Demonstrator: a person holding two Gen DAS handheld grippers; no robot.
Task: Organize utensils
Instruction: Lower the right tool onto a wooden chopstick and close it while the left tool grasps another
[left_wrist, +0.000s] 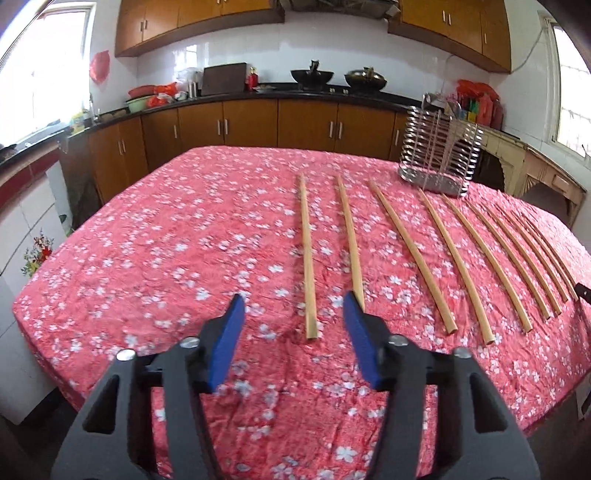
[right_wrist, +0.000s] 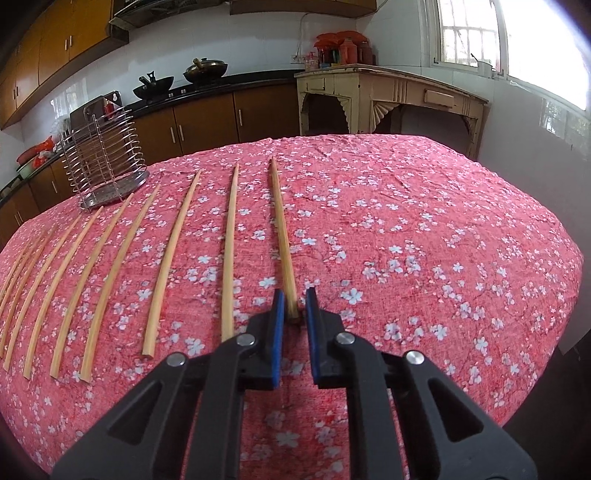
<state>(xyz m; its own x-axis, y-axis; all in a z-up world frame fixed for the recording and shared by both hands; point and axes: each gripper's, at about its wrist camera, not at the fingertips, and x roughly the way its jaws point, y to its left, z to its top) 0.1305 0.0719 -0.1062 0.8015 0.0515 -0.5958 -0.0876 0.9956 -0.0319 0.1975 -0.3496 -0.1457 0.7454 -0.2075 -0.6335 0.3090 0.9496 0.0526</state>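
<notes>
Chopsticks laid out, right tongs on the end one

Chopsticks lie in a row across the pink floral cloth of your worktop (right_wrist: 424, 221), thick ends toward the near edge, tips toward the far one. Your right tongs (right_wrist: 295, 301) are nearly closed around the thick end of the rightmost chopstick (right_wrist: 282, 229), which sits between the blue pads (right_wrist: 279, 314); whether both pads press on it you cannot tell. Just beside it lies the next chopstick (right_wrist: 231, 251). Your left tongs (left_wrist: 293, 306) stand partly open above the cloth near the near edge with nothing between them; the leftmost chopstick (left_wrist: 307, 258) runs away from the gap. The wire chopstick holder (left_wrist: 439, 151) stands upright near the far edge, beyond the tips.
</notes>
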